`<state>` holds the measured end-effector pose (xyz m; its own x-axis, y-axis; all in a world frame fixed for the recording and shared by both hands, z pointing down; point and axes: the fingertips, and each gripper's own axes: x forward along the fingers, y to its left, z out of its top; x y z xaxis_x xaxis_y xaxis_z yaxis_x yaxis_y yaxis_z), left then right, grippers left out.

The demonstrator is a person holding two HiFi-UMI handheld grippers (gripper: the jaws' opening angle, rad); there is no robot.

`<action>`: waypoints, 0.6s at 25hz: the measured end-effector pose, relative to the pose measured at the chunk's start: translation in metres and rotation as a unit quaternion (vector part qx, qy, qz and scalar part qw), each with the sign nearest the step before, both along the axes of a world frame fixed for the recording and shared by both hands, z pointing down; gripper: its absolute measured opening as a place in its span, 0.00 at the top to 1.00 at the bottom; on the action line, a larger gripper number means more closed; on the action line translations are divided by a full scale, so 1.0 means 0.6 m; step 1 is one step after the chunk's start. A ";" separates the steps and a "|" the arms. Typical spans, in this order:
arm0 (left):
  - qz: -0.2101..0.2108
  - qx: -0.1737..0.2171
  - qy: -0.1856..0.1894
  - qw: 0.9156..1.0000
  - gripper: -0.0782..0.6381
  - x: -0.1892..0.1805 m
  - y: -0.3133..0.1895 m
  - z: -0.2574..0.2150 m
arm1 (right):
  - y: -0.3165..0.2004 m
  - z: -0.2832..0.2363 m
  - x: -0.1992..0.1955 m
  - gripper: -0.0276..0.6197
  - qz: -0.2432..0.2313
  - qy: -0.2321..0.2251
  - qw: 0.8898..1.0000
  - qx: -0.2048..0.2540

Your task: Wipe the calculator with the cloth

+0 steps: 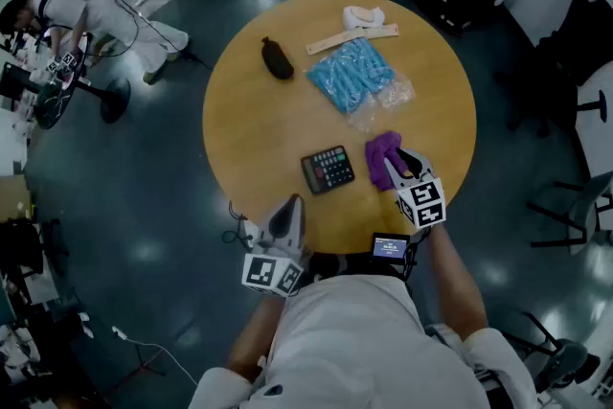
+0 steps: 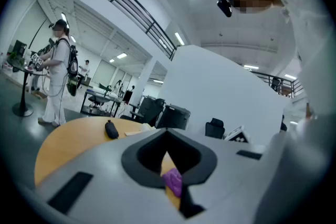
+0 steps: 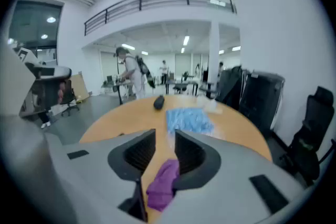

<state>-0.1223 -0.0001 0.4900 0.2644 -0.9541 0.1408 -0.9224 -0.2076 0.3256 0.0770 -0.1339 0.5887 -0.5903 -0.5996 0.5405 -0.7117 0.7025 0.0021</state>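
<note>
In the head view the black calculator (image 1: 328, 170) lies flat on the round wooden table (image 1: 249, 124), towards its near edge. A crumpled purple cloth (image 1: 380, 151) lies just right of it. My right gripper (image 1: 395, 164) hovers over the cloth's near side. In the right gripper view its jaws (image 3: 166, 134) stand apart, and the cloth (image 3: 161, 187) shows low in the gap with no pad pressing on it. My left gripper (image 1: 290, 202) hangs at the table's near edge, left of the calculator. Its tips (image 2: 167, 136) meet with nothing between them, and the cloth (image 2: 173, 181) shows beyond.
Farther back on the table lie a blue plastic bag (image 1: 352, 77), a small black case (image 1: 277, 58), a pale strip (image 1: 350, 37) and a white object (image 1: 364, 15). A small screen (image 1: 390, 247) sits at my chest. Dark chairs (image 1: 565, 206) stand right; a person (image 1: 67, 10) stands far left.
</note>
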 end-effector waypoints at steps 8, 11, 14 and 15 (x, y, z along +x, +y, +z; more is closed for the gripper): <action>-0.029 0.058 -0.029 0.997 0.88 0.017 -0.008 -0.128 | 0.105 -0.299 0.034 0.94 0.082 -0.178 0.965 0.176; -0.029 0.061 -0.033 0.997 0.88 0.028 0.000 -0.130 | 0.135 -0.278 0.038 0.94 0.104 -0.197 0.961 0.162; -0.025 0.059 -0.034 0.997 0.88 0.036 0.008 -0.128 | 0.155 -0.266 0.034 0.94 0.102 -0.199 0.962 0.153; -0.024 0.060 -0.035 0.997 0.88 0.037 0.009 -0.127 | 0.158 -0.266 0.034 0.94 0.098 -0.198 0.963 0.154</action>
<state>-0.0998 0.0055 0.4136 0.2114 -0.9765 0.0419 -0.9519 -0.1959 0.2358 0.0974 -0.0389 0.4291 -0.5723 -0.8167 0.0747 -0.8187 0.5637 -0.1096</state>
